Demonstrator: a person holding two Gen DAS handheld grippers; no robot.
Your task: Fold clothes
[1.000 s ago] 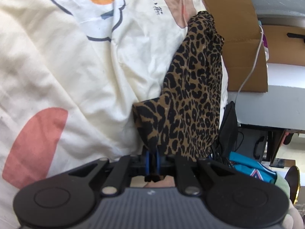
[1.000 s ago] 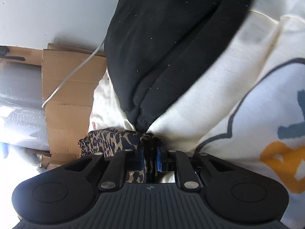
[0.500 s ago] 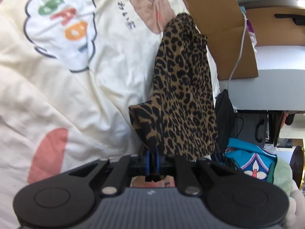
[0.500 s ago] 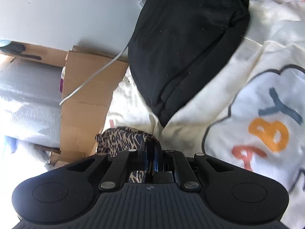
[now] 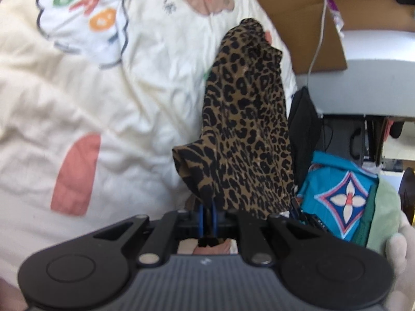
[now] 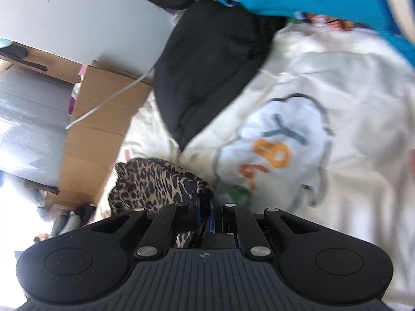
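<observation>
Left gripper pinched tight on one end of the leopard cloth. Right gripper pinched tight on the other end. Held up off the bed, close to its edge by the boxes, so as to hang long and narrow between the two. Probably held this way to pull it straight and get the ends even before laying it down for a fold. Not folded yet, by the look of it.

Spread under it, a cream quilt with a cloud picture and pink patches. Lying on the quilt near that same edge, a black garment. Close by, a blue cloth with a flower shape on it, maybe waiting its turn. Past the bed edge, brown cardboard and a white cable.

Hard to tell what kind of clothing the leopard cloth is, all bunched up. Blue pads mostly hidden by the cloth. Lower end of the black garment cut off behind the leopard cloth in the left view. Both views blurry, so small folds and hems lost. Person out of sight but for a pale bit at the bottom right corner, too unclear to name.
</observation>
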